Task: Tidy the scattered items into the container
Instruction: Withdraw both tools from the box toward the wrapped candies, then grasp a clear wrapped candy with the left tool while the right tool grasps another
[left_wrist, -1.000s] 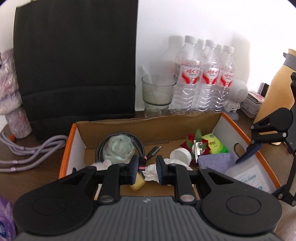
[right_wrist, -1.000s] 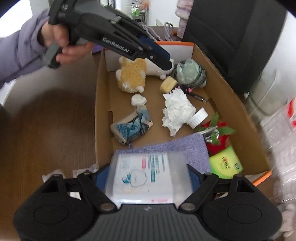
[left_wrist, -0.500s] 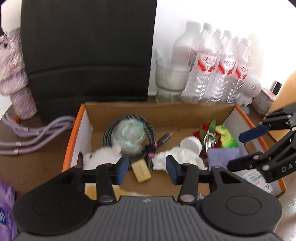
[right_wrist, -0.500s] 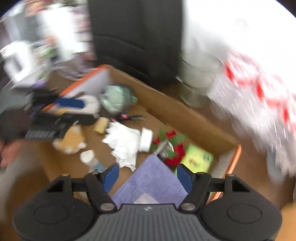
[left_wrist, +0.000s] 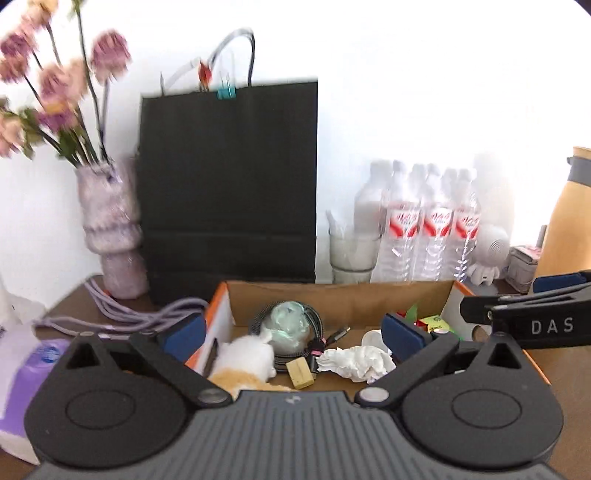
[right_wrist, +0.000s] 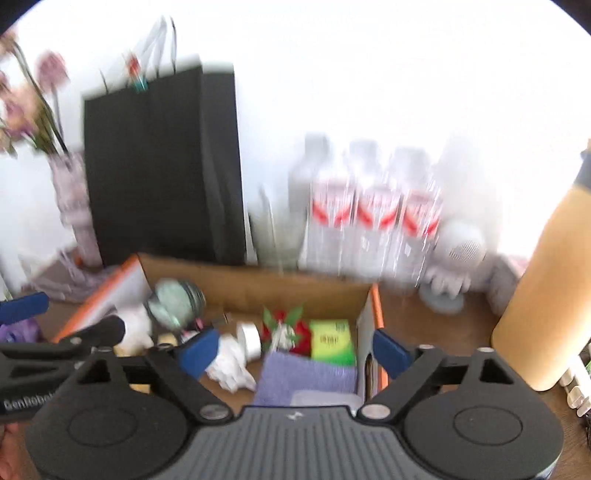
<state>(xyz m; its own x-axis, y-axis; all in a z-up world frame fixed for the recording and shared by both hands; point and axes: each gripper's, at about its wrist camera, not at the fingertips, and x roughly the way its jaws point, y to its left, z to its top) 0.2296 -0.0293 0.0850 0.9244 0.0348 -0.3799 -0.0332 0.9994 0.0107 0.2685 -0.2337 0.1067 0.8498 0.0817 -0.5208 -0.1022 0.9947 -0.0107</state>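
Observation:
The cardboard box (left_wrist: 332, 299) with orange rims holds a plush toy (left_wrist: 245, 360), a coiled cable with a pale ball (left_wrist: 288, 321), a yellow block (left_wrist: 300, 373), crumpled tissue (left_wrist: 356, 363) and a green packet (left_wrist: 436, 323). My left gripper (left_wrist: 291, 332) is open and empty above the box's near edge. My right gripper (right_wrist: 295, 349) is open and empty over the box's right end, above a purple cloth (right_wrist: 306, 376) and a clear packet (right_wrist: 325, 400). The box also shows in the right wrist view (right_wrist: 258, 286).
A black paper bag (left_wrist: 229, 192), a flower vase (left_wrist: 110, 229), purple cords (left_wrist: 122, 317), a glass (left_wrist: 351, 254) and water bottles (left_wrist: 432, 236) stand behind the box. A tan flask (right_wrist: 546, 295) stands right. A purple-and-white pack (left_wrist: 22, 369) lies left.
Both grippers have pulled back and risen from the box and opened wide. The right gripper let go of the clear packet, which now lies on the purple cloth.

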